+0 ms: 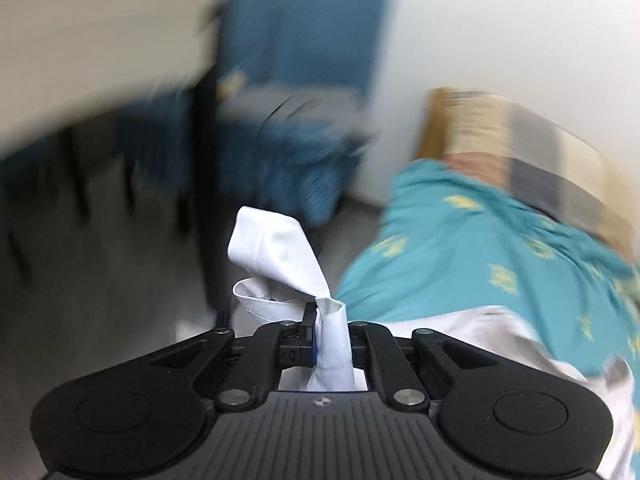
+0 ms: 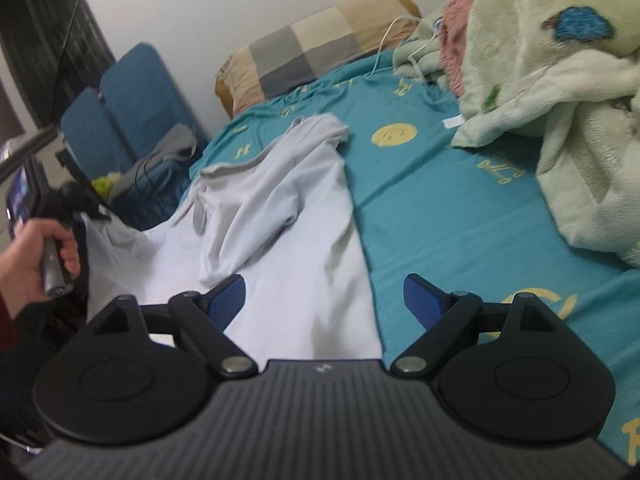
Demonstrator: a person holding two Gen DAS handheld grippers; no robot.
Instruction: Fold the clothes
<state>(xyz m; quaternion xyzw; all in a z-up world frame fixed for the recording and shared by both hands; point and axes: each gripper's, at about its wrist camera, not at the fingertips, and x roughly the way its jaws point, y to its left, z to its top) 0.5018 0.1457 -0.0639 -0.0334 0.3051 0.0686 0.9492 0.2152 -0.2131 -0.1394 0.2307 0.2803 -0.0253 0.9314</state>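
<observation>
A white shirt (image 2: 280,216) lies crumpled on the teal bedsheet (image 2: 440,200), its body stretching toward the camera. In the left wrist view my left gripper (image 1: 326,320) is shut on a bunched corner of the white shirt (image 1: 280,252), which sticks up past the fingers. In the right wrist view the left gripper (image 2: 86,210), held by a hand (image 2: 36,256), lifts the shirt's left edge off the bed. My right gripper (image 2: 324,296) stands open just above the shirt's near part, its blue pads (image 2: 230,294) wide apart with nothing pinched.
A checked pillow (image 2: 312,48) lies at the head of the bed. A heap of fleece blankets (image 2: 560,80) fills the right side. A blue folding chair (image 2: 132,112) with grey cloth stands beside the bed on the left, next to a dark stand.
</observation>
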